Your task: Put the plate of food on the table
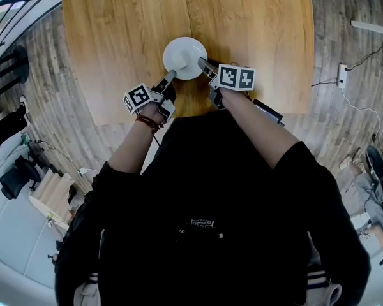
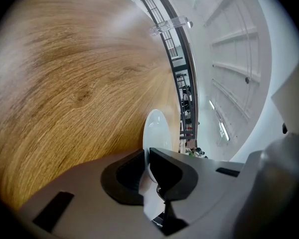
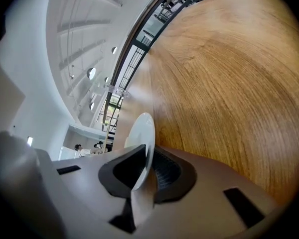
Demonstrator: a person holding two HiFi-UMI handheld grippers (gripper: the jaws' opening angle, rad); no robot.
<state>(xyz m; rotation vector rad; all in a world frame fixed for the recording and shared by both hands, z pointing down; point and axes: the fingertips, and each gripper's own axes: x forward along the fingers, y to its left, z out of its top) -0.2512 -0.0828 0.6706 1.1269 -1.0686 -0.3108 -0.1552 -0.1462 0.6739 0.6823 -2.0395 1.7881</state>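
A plain white plate (image 1: 185,57) lies on the wooden table (image 1: 255,30) close to its near edge; I see no food on it. My left gripper (image 1: 172,75) reaches it from the near left and is shut on the rim. In the left gripper view the plate (image 2: 157,128) stands edge-on, pinched between the dark pads (image 2: 127,176) of that gripper (image 2: 146,151). My right gripper (image 1: 203,62) meets the rim from the near right. In the right gripper view the plate's edge (image 3: 139,131) sits between the jaws of that gripper (image 3: 148,151), which stand slightly apart around it.
The table's near edge runs just under both grippers, and my body is right behind it. A flat dark object (image 1: 268,111) lies at the near right edge. On the plank floor are a power strip with cable (image 1: 343,75) to the right and chairs (image 1: 13,62) to the left.
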